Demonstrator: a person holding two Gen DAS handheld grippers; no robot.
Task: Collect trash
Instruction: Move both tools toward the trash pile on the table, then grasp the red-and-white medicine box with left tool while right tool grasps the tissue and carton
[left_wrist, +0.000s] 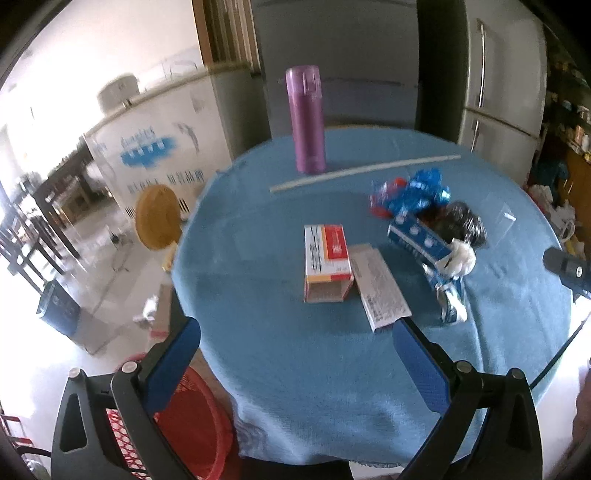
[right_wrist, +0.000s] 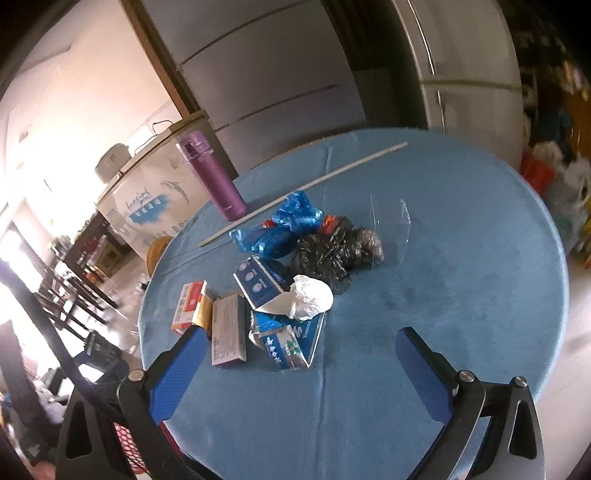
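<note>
Both grippers spread, empty | left gripper (left_wrist: 295, 354) hovers just short of the red-and-white cardboard box (left_wrist: 327, 264) on the blue-clothed desk (left_wrist: 258, 229) | right gripper (right_wrist: 301, 360) faces the crumpled blue carton (right_wrist: 286, 339) | we straddle squarely, close gently; red mesh basket (left_wrist: 192, 417) lower left.

Left hand-held gripper (left_wrist: 297, 334) hangs with its blue-padded fingers (left_wrist: 175, 363) spread wide, nothing between them. Right hand-held gripper (right_wrist: 301, 350) matches it, fingers (right_wrist: 423, 373) splayed apart and bare. Both tilt forward and down, and the right one's black tip pokes into the left camera's right edge.
</note>
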